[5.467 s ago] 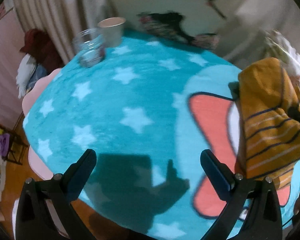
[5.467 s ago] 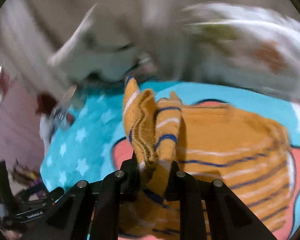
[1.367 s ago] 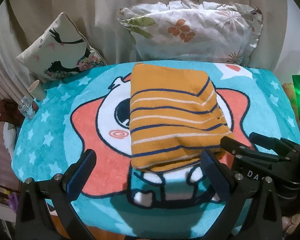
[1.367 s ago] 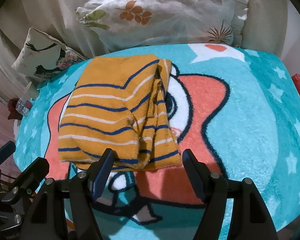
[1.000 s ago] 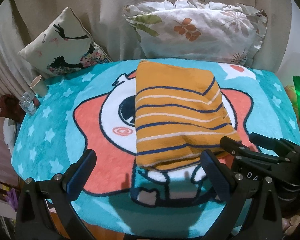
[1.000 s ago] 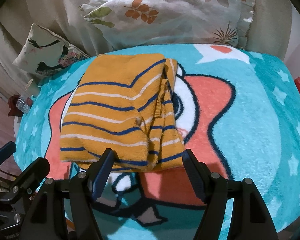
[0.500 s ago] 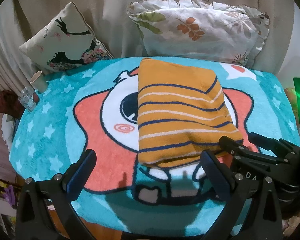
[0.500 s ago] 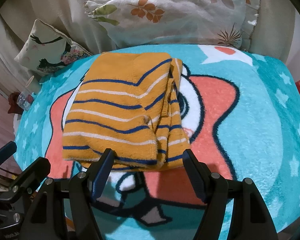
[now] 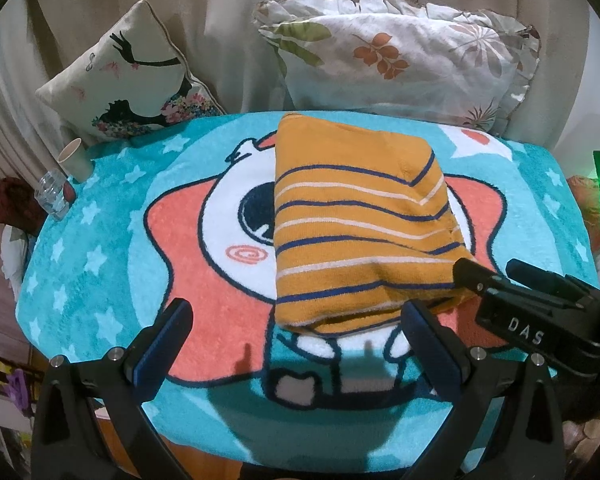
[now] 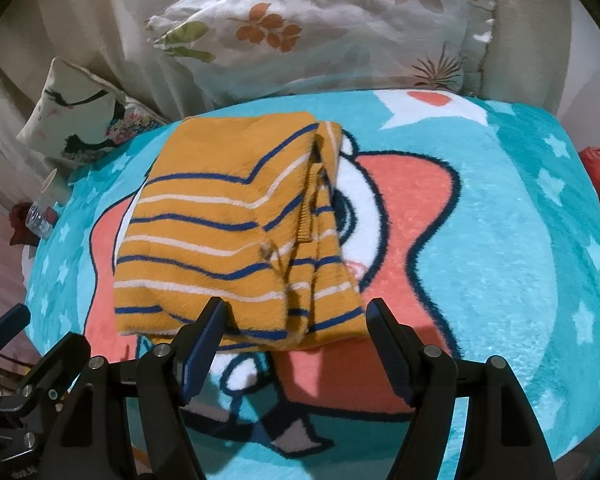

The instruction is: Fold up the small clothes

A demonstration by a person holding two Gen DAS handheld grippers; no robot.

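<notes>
While your two grippers hang over the near edge, the folded mustard-yellow knitted garment with navy and white stripes (image 9: 356, 232) lies flat in the middle of the turquoise fleece blanket with the pink cartoon star (image 9: 100, 248). Your left gripper (image 9: 296, 344) has its fingers spread wide with nothing between them; the garment's near hem sits at about one o'clock from it, just ahead of the right-hand finger (image 9: 424, 336). Your right gripper (image 10: 296, 328) is wide open too, holding nothing, its finger tips just short of the garment's near hem at twelve o'clock. I can't tell whether either finger touches the knit. A floral frilled pillow (image 9: 400, 56) sits at twelve o'clock, a cream silhouette-print cushion (image 9: 128, 76) at ten, with a paper cup (image 9: 74, 160) and clear glass jar (image 9: 52, 196) nearby.
</notes>
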